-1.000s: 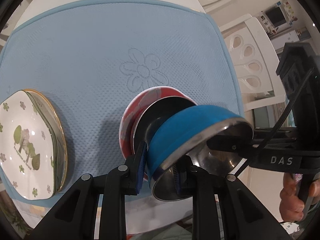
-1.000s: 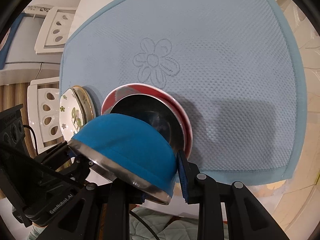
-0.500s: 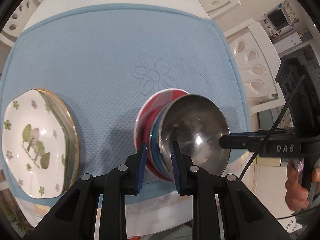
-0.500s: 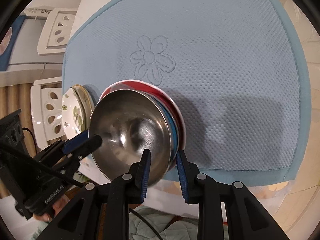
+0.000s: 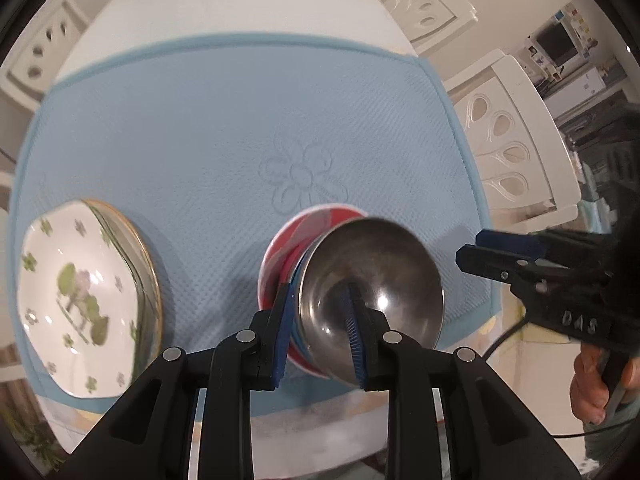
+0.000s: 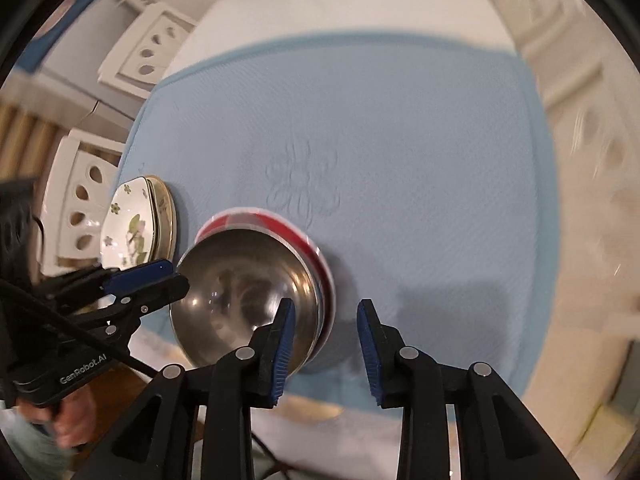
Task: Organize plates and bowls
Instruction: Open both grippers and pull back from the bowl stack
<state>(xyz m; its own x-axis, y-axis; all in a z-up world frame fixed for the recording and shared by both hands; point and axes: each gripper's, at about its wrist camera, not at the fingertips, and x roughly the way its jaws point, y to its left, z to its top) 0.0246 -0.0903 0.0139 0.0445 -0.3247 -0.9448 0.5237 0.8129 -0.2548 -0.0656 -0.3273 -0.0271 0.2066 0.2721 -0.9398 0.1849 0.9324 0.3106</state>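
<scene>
Pads of the left hand-held gripper (image 5: 319,292) are set astride the near rim of the blue-sided steel bowl (image 5: 380,264), one outside and one inside. Its jaws have just been eased apart a little with that rim between them; whether the rim is still pinched cannot be told. The right hand-held gripper (image 6: 326,308) is held spread with nothing between its pads. Its jaws have just been opened. Half a second ago the right edge of the same rim was straddled by them; now they are seen lifted clear of it.

A second ago the steel bowl was held tilted by both hand-held grippers over the red bowl (image 5: 280,248). It is now nested upright in the red bowl, near the front edge of the blue mat (image 5: 240,120), just in front of the embossed flower (image 5: 298,176). The stack of floral plates (image 5: 80,300) at the mat's left edge is found unchanged, well apart from the bowls. The mat is spread on a white bench (image 5: 240,0), and white chairs (image 5: 512,120) are seen at its sides.

"DAS" (image 5: 580,322) is read on the right hand-held gripper's body, and "GenRobot.AI" (image 6: 82,368) on the left one. Small print on the top plate cannot be read. A hand (image 5: 596,384) is seen on the right handle.
</scene>
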